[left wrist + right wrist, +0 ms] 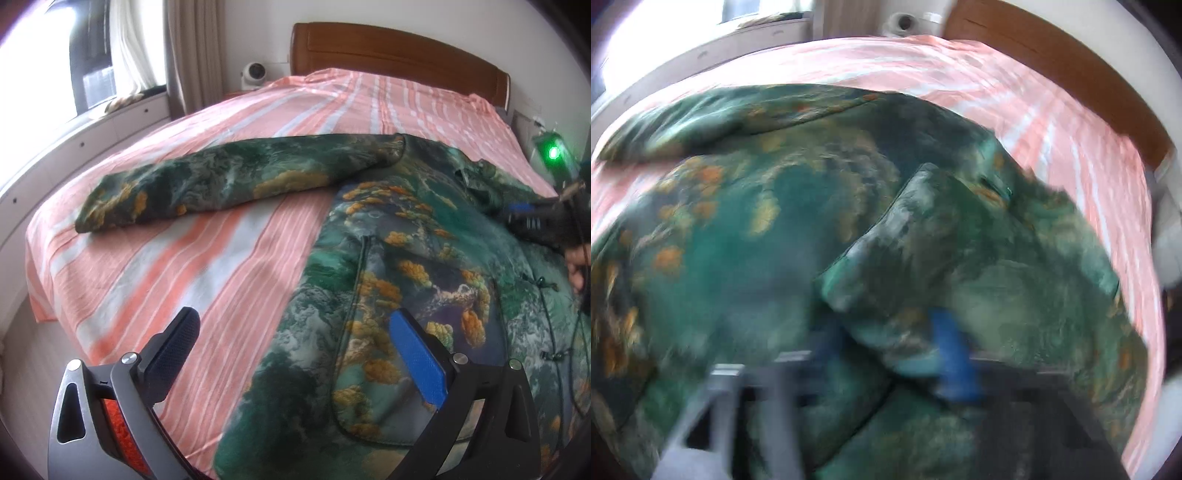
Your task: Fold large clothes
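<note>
A green padded jacket (pixel 399 295) with an orange and white landscape print lies face up on the bed. One sleeve (pixel 207 184) stretches out to the left. My left gripper (pixel 295 332) is open and empty, hovering above the jacket's left edge. My right gripper (pixel 886 332) is shut on a fold of the jacket (pixel 879 273), which looks like the other sleeve, and holds it over the jacket's body. That view is blurred by motion. The right gripper also shows in the left wrist view (pixel 543 221), above the jacket's right shoulder.
The bed has a pink and white striped sheet (pixel 184 266) and a wooden headboard (pixel 399 51). A small white fan (pixel 255 74) stands beside the headboard. A window with curtains (pixel 92 55) and a white ledge run along the left side.
</note>
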`<state>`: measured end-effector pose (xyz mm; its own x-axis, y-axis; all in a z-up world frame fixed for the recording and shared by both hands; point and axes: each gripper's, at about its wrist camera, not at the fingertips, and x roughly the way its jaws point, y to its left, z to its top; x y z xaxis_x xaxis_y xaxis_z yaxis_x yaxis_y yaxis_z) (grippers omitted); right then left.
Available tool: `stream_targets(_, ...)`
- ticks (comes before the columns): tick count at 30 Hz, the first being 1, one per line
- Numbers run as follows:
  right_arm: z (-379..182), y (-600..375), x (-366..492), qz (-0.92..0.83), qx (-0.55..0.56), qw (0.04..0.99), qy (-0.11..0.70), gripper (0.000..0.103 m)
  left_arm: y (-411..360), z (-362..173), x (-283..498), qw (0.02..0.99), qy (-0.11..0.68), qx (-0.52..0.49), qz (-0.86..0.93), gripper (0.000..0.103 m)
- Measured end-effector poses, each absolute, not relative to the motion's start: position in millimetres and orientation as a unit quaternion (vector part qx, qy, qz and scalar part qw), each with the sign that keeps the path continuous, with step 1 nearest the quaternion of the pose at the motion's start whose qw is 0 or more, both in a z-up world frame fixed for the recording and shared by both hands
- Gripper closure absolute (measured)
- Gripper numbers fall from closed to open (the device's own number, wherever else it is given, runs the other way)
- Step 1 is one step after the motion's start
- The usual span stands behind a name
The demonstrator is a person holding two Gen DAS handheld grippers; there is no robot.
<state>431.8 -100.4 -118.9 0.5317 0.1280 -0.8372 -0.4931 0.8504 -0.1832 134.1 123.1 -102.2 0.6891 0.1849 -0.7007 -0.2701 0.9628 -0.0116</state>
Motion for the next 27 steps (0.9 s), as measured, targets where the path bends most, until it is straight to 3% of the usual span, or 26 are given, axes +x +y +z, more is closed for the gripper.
stream_targets(2,-103,-108,436,0.158,-0.161,0.883,0.413,0.090,127,-102,134,0.916,0.376,-0.064,0.124,0.001)
stream_targets(6,-85,-110,448,0.133,-0.109,0.909,0.381,0.089,128,-105,140,0.912,0.384,-0.067,0.124,0.001)
stream_targets(10,-135,-97,459,0.144,-0.103,0.862,0.475,0.053,125,-110,142,0.910,0.392,-0.053,0.125,0.001)
stream_targets(12,-126,-100,447,0.149,-0.087,0.879,0.444,0.040,122,-111,140,0.910,0.393,-0.047,0.123,0.001)
stream_targets(14,-106,-107,428,0.155,-0.058,0.893,0.418,0.020,120,-111,140,0.911,0.392,-0.049,0.115,0.001)
stream_targets(20,-48,-132,322,0.152,-0.020,0.929,0.337,0.006,106,-101,135,0.925,0.369,-0.033,0.080,0.001)
stream_targets(27,-72,-178,192,0.114,-0.033,0.932,0.343,0.005,74,-98,125,0.932,0.360,-0.006,0.030,0.001)
